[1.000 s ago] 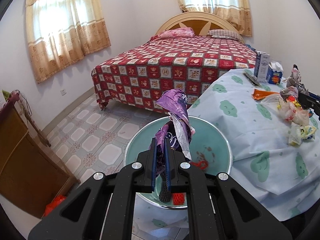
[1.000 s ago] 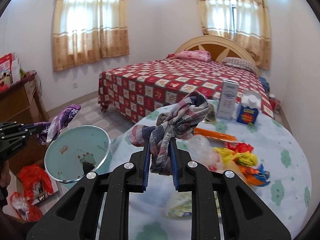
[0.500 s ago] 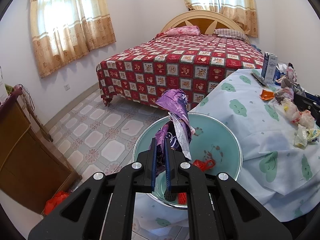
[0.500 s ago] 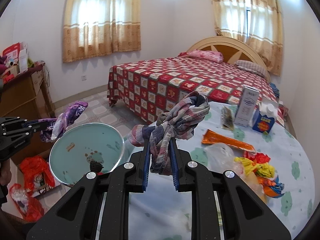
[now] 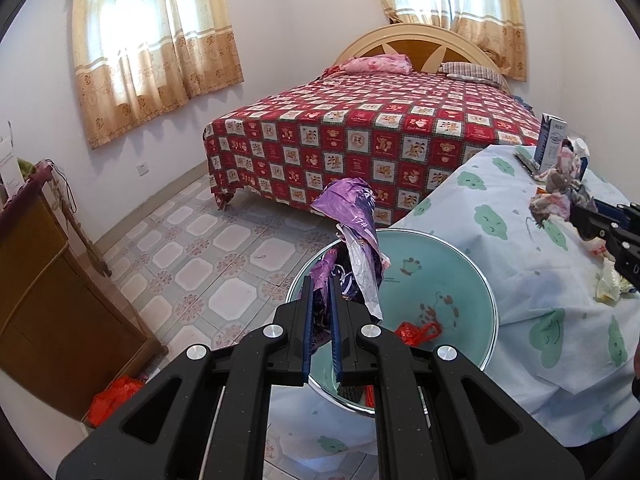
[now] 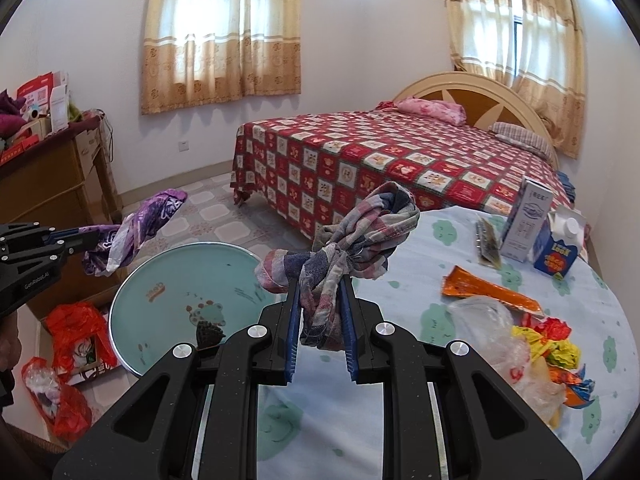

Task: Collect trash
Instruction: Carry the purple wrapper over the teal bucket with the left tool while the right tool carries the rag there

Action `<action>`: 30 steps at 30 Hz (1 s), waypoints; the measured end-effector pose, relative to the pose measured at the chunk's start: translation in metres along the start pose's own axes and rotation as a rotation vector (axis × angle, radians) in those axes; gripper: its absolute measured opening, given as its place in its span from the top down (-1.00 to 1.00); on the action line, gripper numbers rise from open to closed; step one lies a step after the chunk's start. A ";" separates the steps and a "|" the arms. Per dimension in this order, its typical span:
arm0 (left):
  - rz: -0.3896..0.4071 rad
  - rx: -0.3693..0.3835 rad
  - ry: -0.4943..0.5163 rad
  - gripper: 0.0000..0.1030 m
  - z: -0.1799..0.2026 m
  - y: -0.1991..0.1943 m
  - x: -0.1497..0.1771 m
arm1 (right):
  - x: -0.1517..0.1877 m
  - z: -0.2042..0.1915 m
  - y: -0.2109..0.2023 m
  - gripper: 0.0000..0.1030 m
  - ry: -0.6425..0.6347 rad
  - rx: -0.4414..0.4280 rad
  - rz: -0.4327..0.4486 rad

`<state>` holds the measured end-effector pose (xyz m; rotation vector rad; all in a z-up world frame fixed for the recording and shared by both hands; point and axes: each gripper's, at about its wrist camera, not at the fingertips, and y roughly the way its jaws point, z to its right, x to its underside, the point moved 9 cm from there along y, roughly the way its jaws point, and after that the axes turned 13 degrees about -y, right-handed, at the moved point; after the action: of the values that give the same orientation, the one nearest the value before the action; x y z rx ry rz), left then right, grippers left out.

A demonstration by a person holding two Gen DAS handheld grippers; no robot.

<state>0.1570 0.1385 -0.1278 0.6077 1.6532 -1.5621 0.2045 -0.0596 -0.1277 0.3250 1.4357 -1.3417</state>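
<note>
Both tongs grip scraps above the basin beside the table edge.

Basin: glossy smooth teal plastic w/ metal rim. Purple wrapper: crinkly shiny plastic. Plaid rag: soft woven cloth. Worktop cover: matt cloth.

The right gripper is clamped on a knotted checked cloth above the near edge of the table. At the left, the left gripper holds a purple wrapper over the teal basin. Coloured wrappers lie on the table at the right.
</note>
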 end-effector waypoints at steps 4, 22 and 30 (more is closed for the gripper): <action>0.003 0.001 0.000 0.85 -0.002 0.000 0.000 | 0.000 -0.009 0.005 0.62 -0.015 -0.010 -0.004; 0.003 -0.008 -0.005 0.85 -0.014 0.000 -0.003 | -0.004 -0.031 0.014 0.62 -0.058 -0.045 -0.012; 0.004 -0.009 -0.004 0.85 -0.015 0.001 -0.004 | -0.005 -0.038 0.017 0.62 -0.072 -0.055 -0.015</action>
<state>0.1567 0.1540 -0.1262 0.6021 1.6538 -1.5515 0.2006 -0.0206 -0.1419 0.2279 1.4148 -1.3104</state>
